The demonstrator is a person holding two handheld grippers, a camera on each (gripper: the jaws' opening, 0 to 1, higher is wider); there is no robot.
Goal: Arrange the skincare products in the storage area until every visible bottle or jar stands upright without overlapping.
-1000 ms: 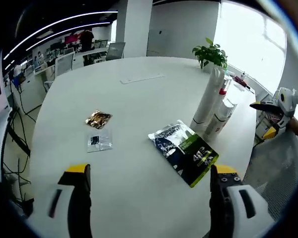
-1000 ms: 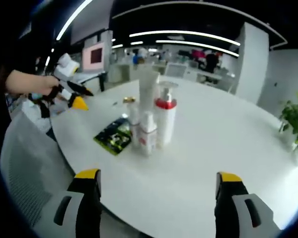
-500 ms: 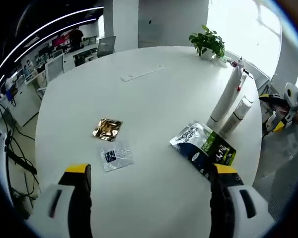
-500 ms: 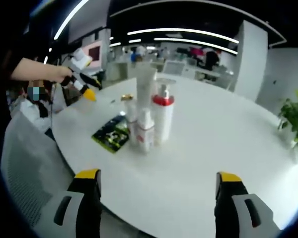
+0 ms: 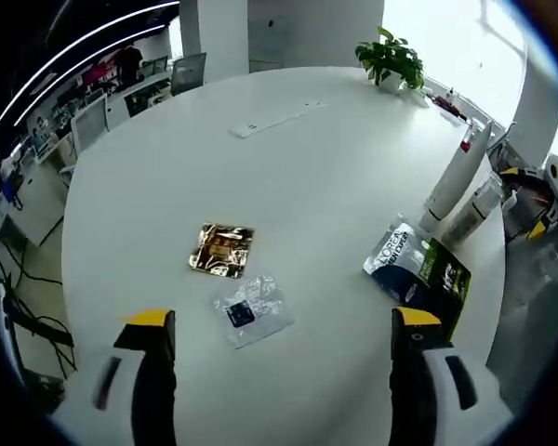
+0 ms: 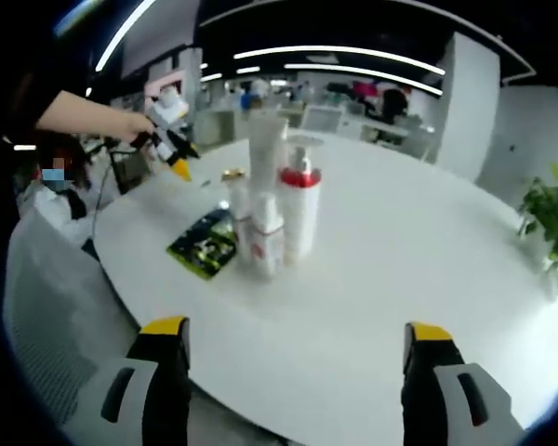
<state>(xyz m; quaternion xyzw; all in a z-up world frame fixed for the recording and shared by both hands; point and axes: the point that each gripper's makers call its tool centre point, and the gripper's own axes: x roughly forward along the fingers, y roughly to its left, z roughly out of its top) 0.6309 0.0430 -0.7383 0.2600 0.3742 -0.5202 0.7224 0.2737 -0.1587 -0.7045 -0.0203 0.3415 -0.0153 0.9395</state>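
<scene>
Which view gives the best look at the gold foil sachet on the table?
The left gripper view: the gold foil sachet lies flat on the white table, unobstructed, just beyond a clear sachet and ahead of the open left gripper. In the right gripper view I cannot make it out; the bottles dominate there.

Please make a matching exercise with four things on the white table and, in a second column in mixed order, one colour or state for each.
Things:
1. sachet
2. small packet
3. pouch
4. pump bottle

Descriptions:
A. clear plastic with a dark square inside, lying flat
B. white, with a red band under its pump, standing upright
C. shiny gold foil, lying flat
D. white, dark and green print, lying flat next to the standing bottles

Right pairs: 1-C, 2-A, 3-D, 4-B
</scene>
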